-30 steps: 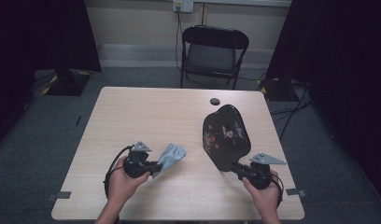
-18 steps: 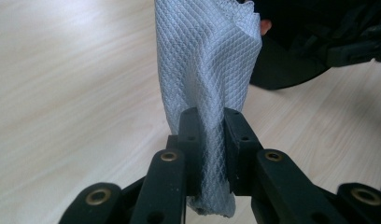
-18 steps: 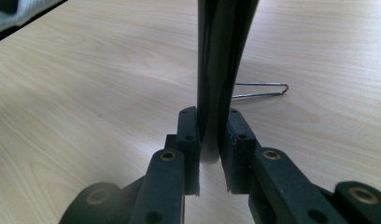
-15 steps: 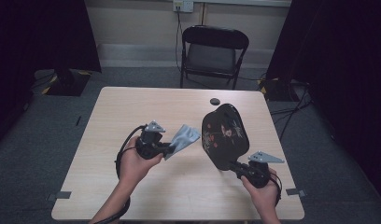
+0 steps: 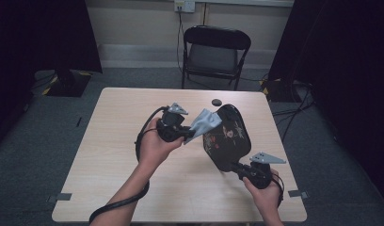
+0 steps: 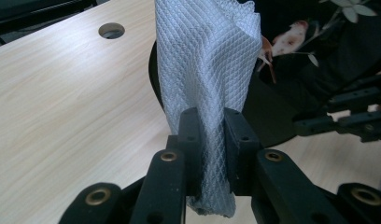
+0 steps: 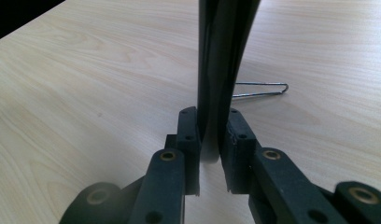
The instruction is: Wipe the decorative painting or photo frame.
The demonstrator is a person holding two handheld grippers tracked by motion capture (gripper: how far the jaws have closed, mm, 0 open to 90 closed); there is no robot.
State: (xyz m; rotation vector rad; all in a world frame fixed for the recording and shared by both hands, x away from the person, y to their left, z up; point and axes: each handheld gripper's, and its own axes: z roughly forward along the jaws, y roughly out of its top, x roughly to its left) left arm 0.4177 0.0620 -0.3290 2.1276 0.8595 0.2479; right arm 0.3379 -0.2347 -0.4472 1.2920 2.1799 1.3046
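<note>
Two hand-held grippers are at work over the light wooden desk (image 5: pixel 110 141). On the left, the left hand-held gripper (image 5: pixel 186 133) is clamped on a pale grey woven cloth (image 5: pixel 203 123), lifted off the desk, the cloth's free end lying against the upper face of a black flower-patterned tray (image 5: pixel 228 141). The tray stands tilted up on edge right of centre. At its lower edge, the right hand-held gripper (image 5: pixel 235 167) pinches the rim (image 7: pixel 216 93) between narrow jaws. A small black disc (image 5: pixel 217 102) lies beyond.
</note>
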